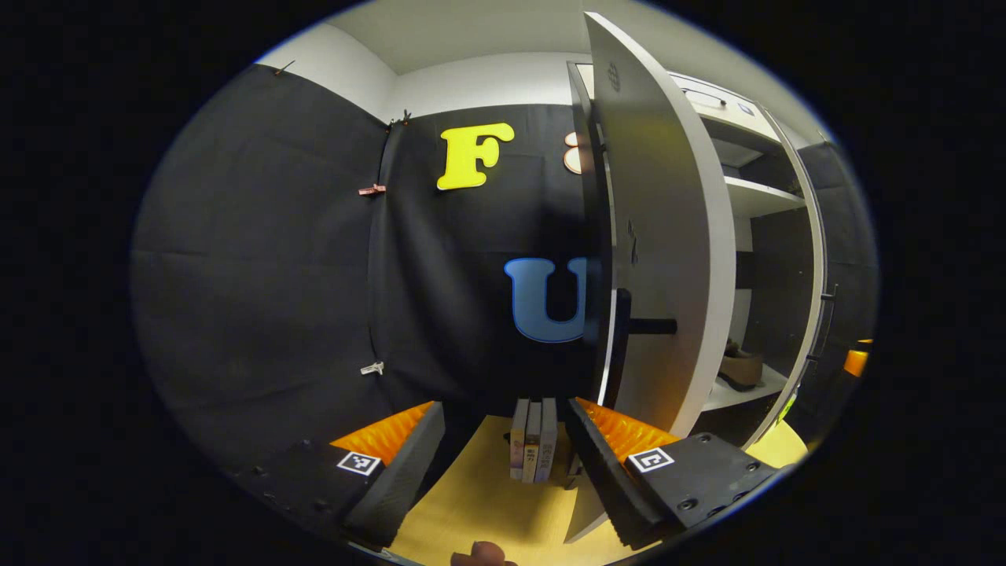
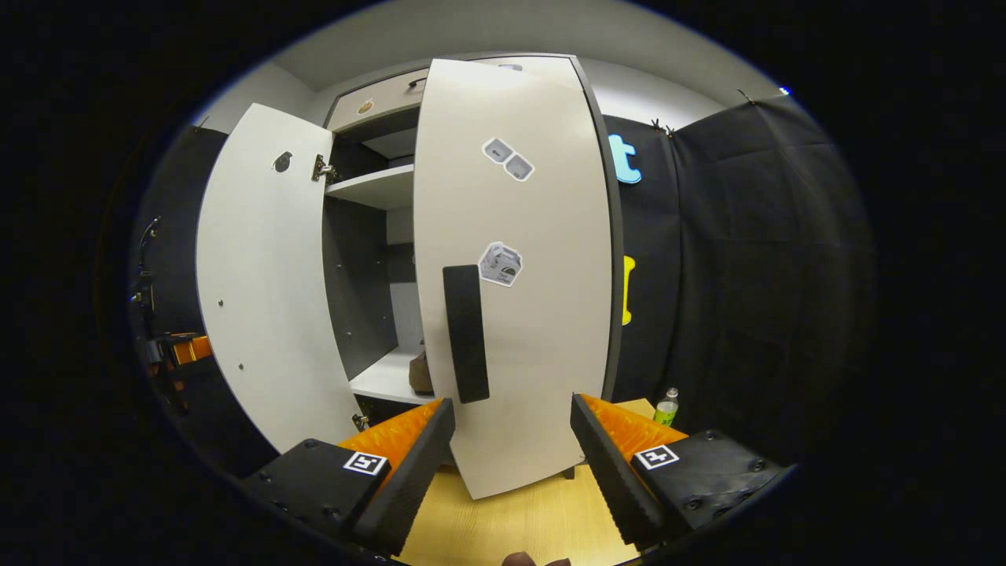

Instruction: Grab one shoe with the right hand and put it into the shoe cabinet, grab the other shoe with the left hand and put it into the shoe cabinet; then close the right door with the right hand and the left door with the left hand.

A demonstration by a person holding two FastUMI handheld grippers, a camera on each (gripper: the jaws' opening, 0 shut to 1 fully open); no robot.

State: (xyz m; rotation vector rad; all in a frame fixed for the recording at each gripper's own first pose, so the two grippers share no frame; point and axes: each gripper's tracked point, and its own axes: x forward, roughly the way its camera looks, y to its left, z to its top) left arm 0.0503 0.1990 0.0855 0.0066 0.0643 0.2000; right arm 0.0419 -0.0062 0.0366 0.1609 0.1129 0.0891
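Two open hand-held grippers (image 1: 503, 464) (image 2: 511, 464), two doors (image 2: 511, 275) (image 2: 259, 299)

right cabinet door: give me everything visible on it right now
The right door is a tall, flat, pale grey panel that looks like laminated board, with a darker edge. A dark vertical bar handle sits near its left edge, and three small stickers are on its face. It stands upright and nearly closed, covering the right half of the cabinet. The right gripper is open just in front of it, fingers apart, not touching it.

Staged recording booth: black cloth walls (image 2: 747, 259) clipped up, white shoe cabinet (image 2: 377, 189) on pale wood floor (image 2: 511, 527).
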